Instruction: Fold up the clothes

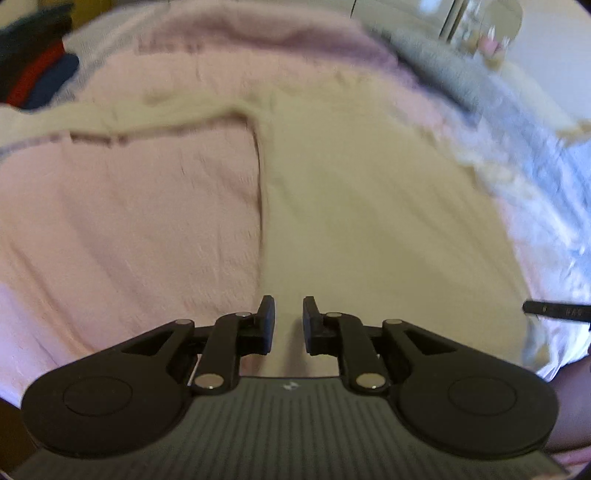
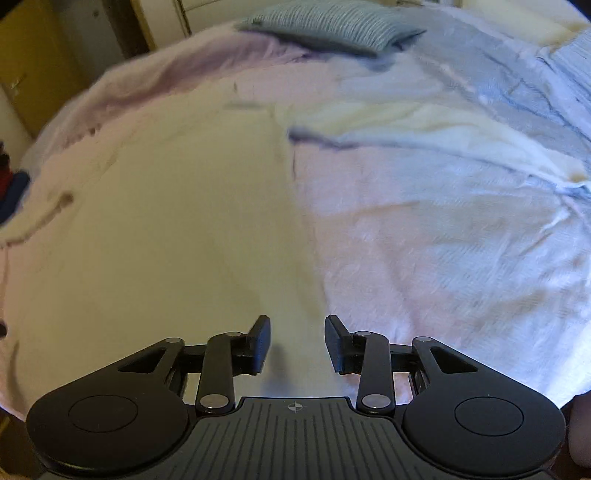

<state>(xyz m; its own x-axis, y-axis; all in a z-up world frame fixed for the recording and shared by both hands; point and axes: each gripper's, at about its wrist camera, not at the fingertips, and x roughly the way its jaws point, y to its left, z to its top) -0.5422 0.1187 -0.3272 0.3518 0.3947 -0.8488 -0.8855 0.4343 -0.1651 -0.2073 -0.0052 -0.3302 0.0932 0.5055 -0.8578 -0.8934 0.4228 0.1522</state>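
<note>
- A cream garment (image 1: pixel 362 206) lies spread flat on a bed, on top of a pink blanket (image 1: pixel 122 229); one sleeve (image 1: pixel 147 110) reaches out sideways across the blanket in the left wrist view.
- The left gripper (image 1: pixel 289 325) hangs over the near edge of the garment, jaws a narrow gap apart with nothing between them, only cloth showing beyond.
- The right gripper (image 2: pixel 297 343) hangs over the same garment (image 2: pixel 177 240) near its right edge, jaws parted wider, also empty.
- Both views are blurred.
- The other sleeve (image 2: pixel 388 125) lies out to the right over the blanket (image 2: pixel 424 240).
- A striped grey-blue pillow (image 2: pixel 332 24) sits at the far end of the bed.
- Dark red and blue clothes (image 1: pixel 40 77) lie at the far left edge.
</note>
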